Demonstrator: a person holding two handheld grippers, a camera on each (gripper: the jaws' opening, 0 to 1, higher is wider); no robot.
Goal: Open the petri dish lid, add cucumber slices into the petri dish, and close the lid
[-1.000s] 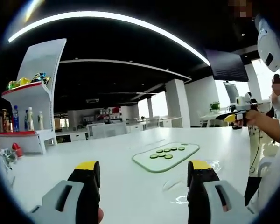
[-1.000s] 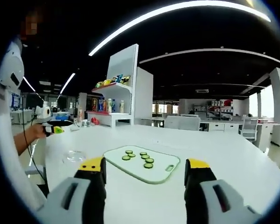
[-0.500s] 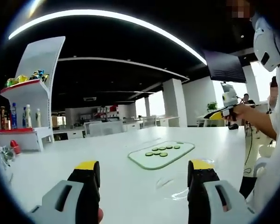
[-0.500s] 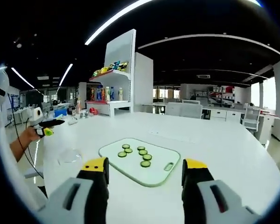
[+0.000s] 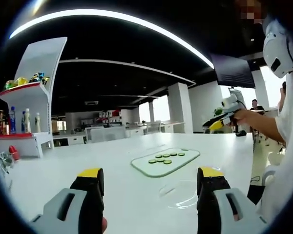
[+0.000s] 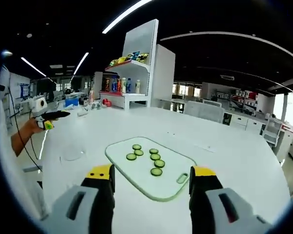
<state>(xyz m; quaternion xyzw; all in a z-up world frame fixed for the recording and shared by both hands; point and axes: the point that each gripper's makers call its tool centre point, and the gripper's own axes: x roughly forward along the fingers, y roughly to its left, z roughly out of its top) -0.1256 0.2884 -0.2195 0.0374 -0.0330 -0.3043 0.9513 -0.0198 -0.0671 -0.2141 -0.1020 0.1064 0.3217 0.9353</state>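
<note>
Several green cucumber slices [image 6: 149, 157] lie on a pale glass cutting board [image 6: 172, 183] on the white table [image 6: 234, 161]. The same cucumber slices [image 5: 164, 157] and cutting board [image 5: 141, 169] lie mid-table in the left gripper view. A clear petri dish [image 5: 181, 195] with its lid on sits just ahead of the left gripper [image 5: 149, 176], which is open and empty. That petri dish [image 6: 72, 155] lies left of the board in the right gripper view. My right gripper [image 6: 149, 173] is open, its jaws near the board's close edge. Each gripper shows in the other's view, held in a hand: the right gripper [image 5: 219, 120], the left gripper [image 6: 51, 117].
A white shelf unit [image 6: 132, 92] with bottles and snack packs stands at the table's far side, and that shelf unit [image 5: 24, 122] is at left in the left gripper view. Desks and chairs [image 6: 205, 111] fill the office behind. A person's forearm [image 5: 263, 124] reaches in from the right.
The right gripper view has tilted down and closer, so the board looks larger. In the left gripper view the dish has come nearer, and the other gripper has moved left.
</note>
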